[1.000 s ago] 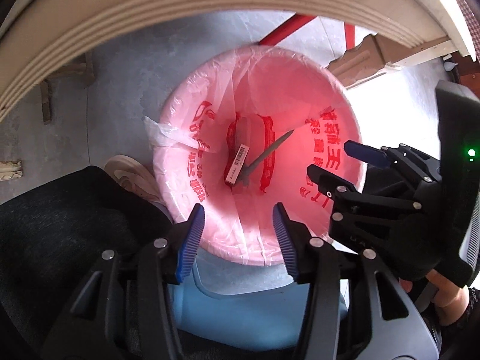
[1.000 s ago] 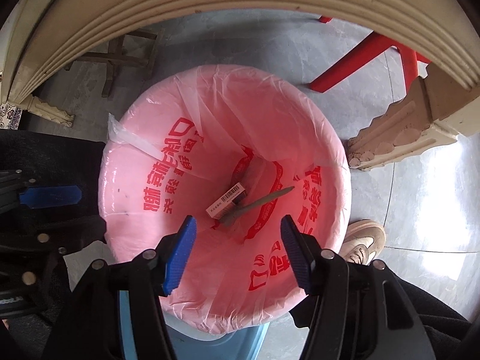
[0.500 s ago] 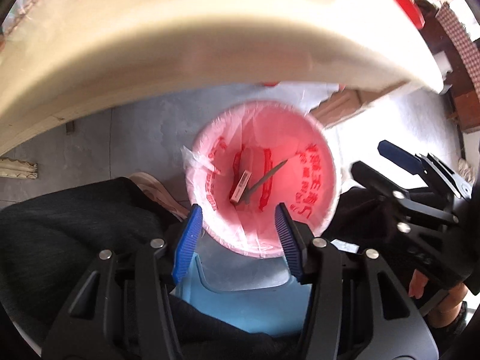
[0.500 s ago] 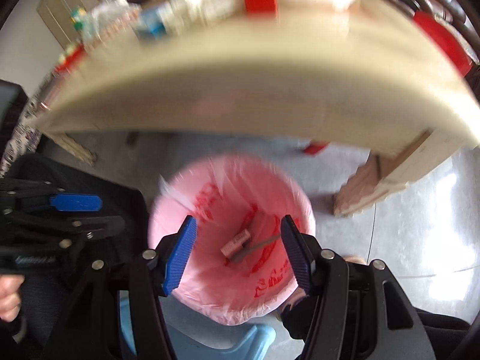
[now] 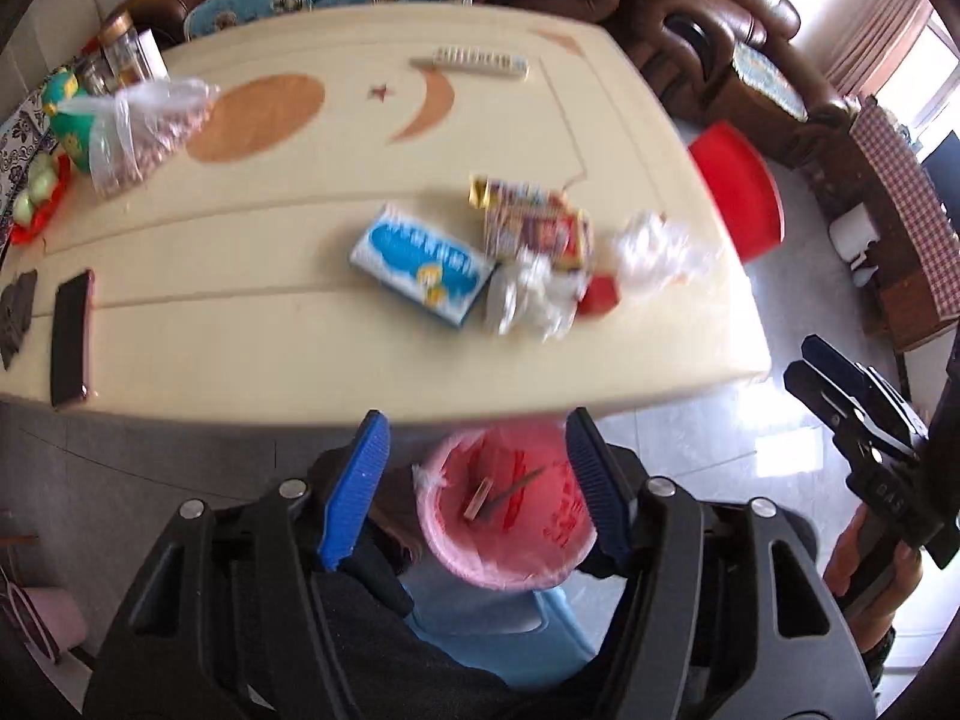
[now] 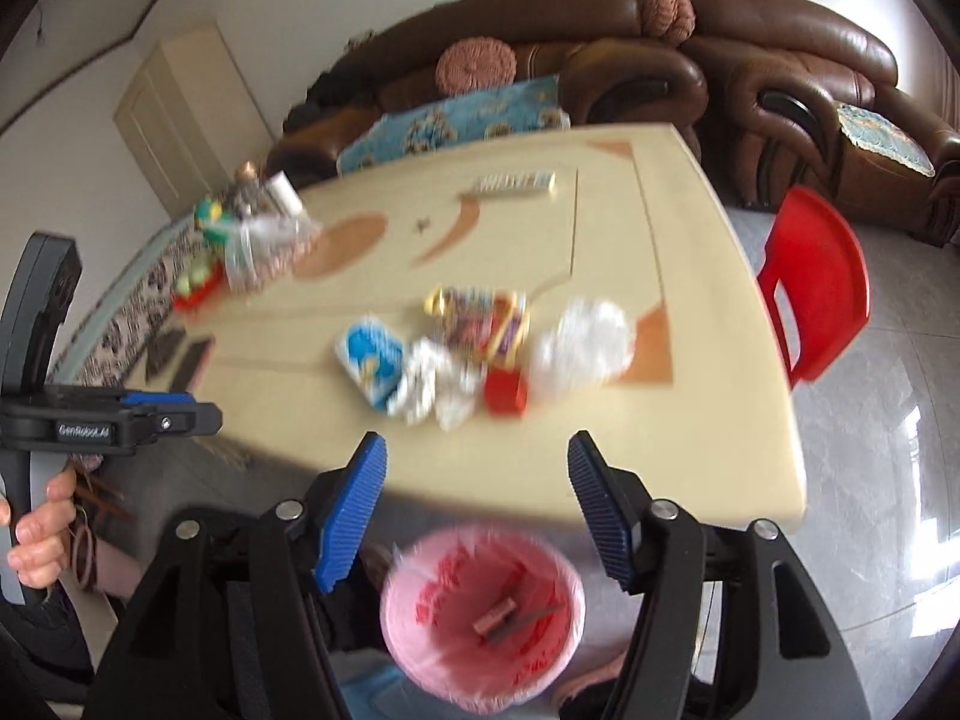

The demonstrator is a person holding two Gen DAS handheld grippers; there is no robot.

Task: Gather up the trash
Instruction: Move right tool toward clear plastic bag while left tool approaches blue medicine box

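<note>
Both grippers (jaws just widened, empty) overlook cream table [image 5: 252, 312], brown sofa [image 6: 660, 60].

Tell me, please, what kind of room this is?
Most likely a home living room. A brown leather sofa stands behind a cream table scattered with snack wrappers, and a bin with a pink bag sits on the tiled floor beside it.
</note>
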